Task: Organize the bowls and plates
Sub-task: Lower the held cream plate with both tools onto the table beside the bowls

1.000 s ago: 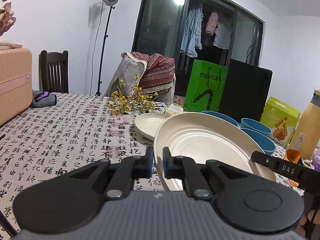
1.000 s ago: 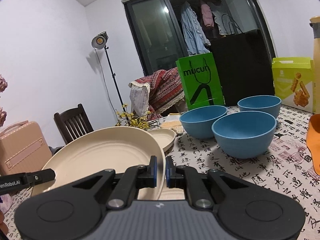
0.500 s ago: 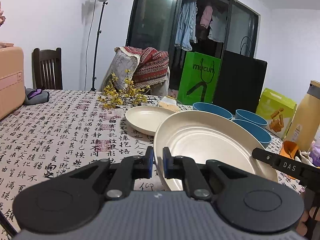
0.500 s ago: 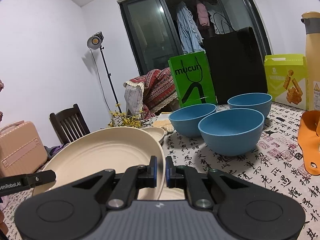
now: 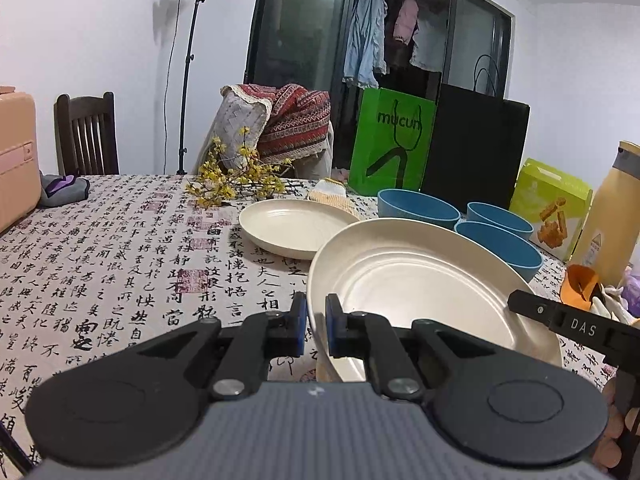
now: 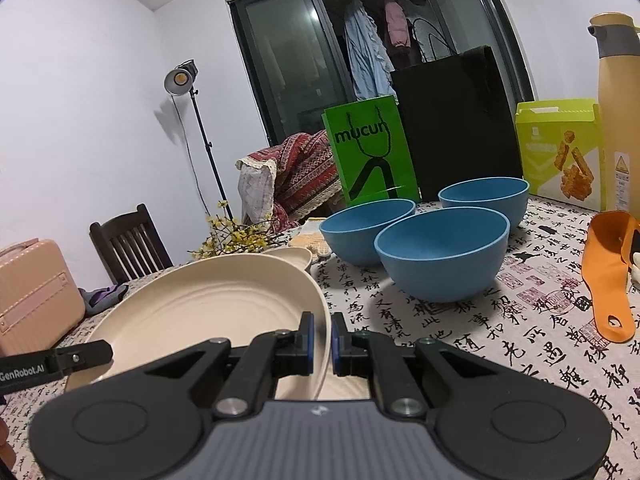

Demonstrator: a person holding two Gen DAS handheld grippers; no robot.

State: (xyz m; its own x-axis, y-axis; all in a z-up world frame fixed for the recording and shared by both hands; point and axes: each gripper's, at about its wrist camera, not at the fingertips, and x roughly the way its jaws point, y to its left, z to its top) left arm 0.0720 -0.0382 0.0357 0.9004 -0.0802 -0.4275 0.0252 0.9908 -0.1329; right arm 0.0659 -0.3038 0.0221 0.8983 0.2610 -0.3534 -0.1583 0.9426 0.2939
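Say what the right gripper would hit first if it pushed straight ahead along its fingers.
The right gripper is shut on the big plate's rim. Straight ahead across the table, the nearest blue bowl looks like the first contact, slightly right of centre; depth is hard to judge through the fisheye.

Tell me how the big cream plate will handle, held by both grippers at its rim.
The big cream plate looks rigid and probably light. Its smooth rim could slip, since the left gripper and right gripper pinch only thin edges.
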